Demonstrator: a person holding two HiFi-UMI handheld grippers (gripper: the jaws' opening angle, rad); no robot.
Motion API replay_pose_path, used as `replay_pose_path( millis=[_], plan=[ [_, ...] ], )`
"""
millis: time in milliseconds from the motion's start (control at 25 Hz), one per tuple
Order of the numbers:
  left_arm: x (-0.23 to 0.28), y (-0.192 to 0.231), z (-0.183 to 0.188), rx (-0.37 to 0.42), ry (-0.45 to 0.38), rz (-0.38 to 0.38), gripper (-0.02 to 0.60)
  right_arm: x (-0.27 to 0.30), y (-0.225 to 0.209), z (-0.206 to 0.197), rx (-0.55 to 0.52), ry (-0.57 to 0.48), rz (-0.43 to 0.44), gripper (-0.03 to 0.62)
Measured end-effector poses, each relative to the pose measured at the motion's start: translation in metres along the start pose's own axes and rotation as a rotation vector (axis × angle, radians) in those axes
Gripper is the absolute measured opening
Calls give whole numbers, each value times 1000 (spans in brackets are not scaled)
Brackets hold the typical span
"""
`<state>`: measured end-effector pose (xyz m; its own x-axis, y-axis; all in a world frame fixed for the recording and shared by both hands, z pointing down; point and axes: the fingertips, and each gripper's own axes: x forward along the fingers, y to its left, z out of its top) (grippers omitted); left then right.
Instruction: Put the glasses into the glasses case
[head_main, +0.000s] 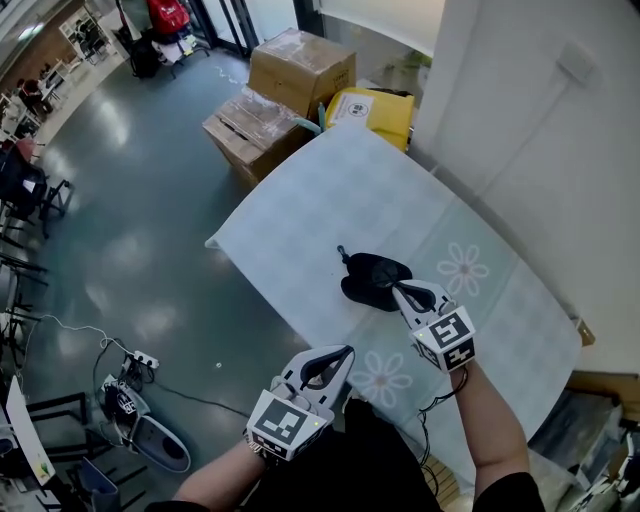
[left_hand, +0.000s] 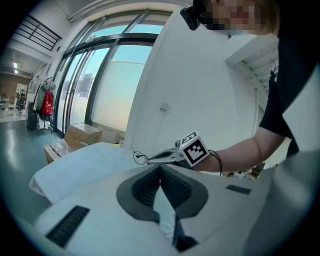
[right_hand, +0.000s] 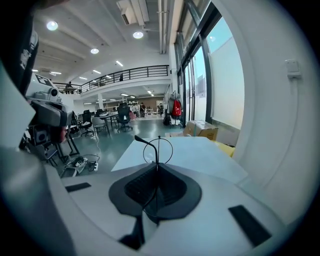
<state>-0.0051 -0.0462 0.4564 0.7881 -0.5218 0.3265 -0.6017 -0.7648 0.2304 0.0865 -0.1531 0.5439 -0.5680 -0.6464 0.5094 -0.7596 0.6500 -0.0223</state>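
The right gripper is pinching the thin, round, wire-framed glasses, which are poking out beyond its tips above the black oval glasses case on the pale floral tablecloth. The left gripper is hovering off the table's edge, its jaws pressed together on nothing.

Thin round wire glasses clamped in right jaws, just over black case lying on worktop.

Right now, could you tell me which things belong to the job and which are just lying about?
Job: glasses, shut in the right tool; glasses case; left tool, shut, empty.
Lying about: cardboard boxes; yellow package; power strip on the floor.
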Motion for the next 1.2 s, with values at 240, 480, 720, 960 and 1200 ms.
replay_pose_path(
  millis=[240, 480, 720, 960, 1200],
  plan=[
    [3, 2, -6, -22, 15, -15, 26, 23, -2, -23, -38, 96, 47, 28],
    [6, 6, -15, -34, 33, -20, 26, 49, -8, -42, -103, 185, 112, 28],
    [9, 10, -18, -50, 42, -20, 26, 68, -9, -58, -146, 268, 173, 28],
    [12, 16, -17, -62, 46, -11, 26, 81, -4, -71, -186, 331, 233, 28],
    [14, 18, -21, -79, 54, -11, 26, 87, 3, -81, -206, 391, 278, 28]
  ],
)
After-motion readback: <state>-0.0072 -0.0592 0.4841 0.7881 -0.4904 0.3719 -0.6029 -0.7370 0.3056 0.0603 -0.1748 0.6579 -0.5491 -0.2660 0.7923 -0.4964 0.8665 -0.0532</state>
